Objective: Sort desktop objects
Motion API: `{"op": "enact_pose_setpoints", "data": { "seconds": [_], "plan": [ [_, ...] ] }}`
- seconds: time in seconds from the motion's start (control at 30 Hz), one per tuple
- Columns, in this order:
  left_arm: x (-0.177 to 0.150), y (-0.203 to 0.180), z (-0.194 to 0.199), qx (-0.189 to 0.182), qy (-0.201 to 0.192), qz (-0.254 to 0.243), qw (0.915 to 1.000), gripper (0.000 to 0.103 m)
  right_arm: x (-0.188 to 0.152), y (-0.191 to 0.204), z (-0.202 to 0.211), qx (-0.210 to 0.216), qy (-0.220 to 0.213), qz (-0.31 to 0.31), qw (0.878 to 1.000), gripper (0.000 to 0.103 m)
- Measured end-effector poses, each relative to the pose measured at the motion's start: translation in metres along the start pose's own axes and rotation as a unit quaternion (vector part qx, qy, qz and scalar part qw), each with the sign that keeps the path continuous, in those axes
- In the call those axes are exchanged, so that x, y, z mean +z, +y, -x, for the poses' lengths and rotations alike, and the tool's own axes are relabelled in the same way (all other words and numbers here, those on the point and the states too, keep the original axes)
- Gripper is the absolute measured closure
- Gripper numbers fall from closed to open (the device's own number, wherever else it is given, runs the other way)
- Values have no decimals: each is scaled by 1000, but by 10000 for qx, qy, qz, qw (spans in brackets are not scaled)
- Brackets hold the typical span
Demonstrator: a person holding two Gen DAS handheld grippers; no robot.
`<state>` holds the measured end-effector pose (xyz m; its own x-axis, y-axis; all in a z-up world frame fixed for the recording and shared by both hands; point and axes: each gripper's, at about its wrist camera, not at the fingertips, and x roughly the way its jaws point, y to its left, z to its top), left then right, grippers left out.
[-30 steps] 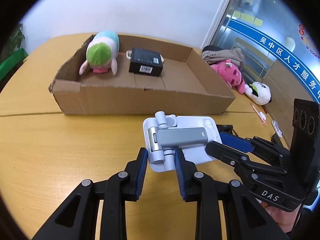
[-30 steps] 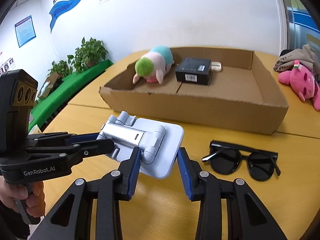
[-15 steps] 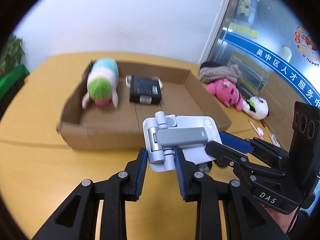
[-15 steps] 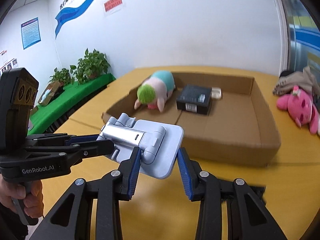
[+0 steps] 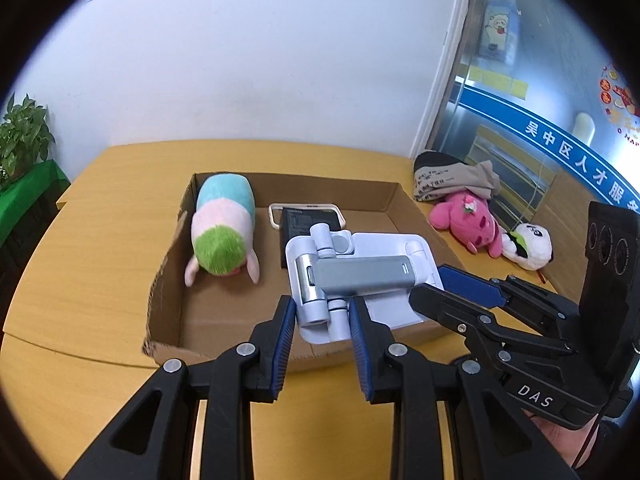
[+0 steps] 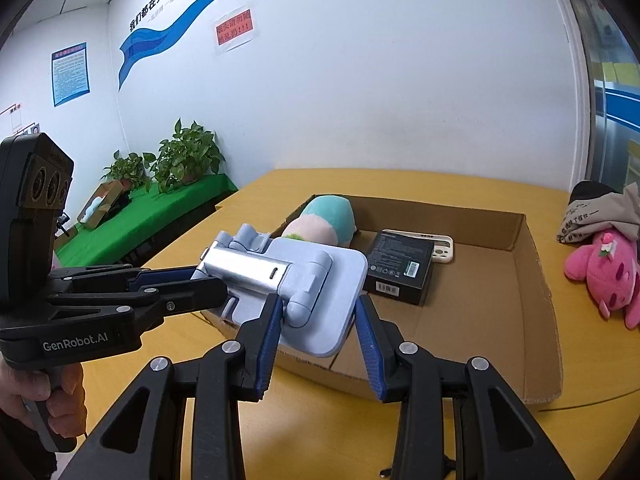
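A: Item one, nearest, bottom centre of each view?
B: Left gripper [image 5: 322, 316] and right gripper [image 6: 316, 328], each closed on one end of the white stand [image 5: 360, 280], its grey arm folded flat. The stand is held in the air at frame centre, over the near wall of the box [image 5: 168, 264].

A: Item two, inside the box?
B: Plush [image 5: 224, 236] with green head, left of centre, lying on the box floor. Black carton [image 6: 400, 266] just beside it, centre. A cream case [image 6: 442, 250] behind the carton, touching it.

A: Item three, further off?
B: Yellow table [image 5: 100, 216] under the box. Pink toy [image 5: 468, 220], panda toy [image 5: 528, 246] and folded cloth [image 5: 452, 178] at right, outside the box. Potted plants [image 6: 180, 160] on a green surface, left of the right view.
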<state>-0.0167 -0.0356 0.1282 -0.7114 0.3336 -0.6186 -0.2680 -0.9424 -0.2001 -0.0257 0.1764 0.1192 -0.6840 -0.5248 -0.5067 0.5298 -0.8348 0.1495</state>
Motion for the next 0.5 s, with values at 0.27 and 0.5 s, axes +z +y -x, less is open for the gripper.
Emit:
{"op": "enact_pose_setpoints", "data": {
  "seconds": [0.27, 0.5],
  "plan": [
    [14, 11, -8, 124, 29, -46, 9999, 76, 15, 2, -18, 35, 6, 35, 10000, 62],
    [11, 27, -29, 157, 237, 20, 9996, 76, 12, 2, -42, 54, 191, 5, 9998, 62]
  ]
}}
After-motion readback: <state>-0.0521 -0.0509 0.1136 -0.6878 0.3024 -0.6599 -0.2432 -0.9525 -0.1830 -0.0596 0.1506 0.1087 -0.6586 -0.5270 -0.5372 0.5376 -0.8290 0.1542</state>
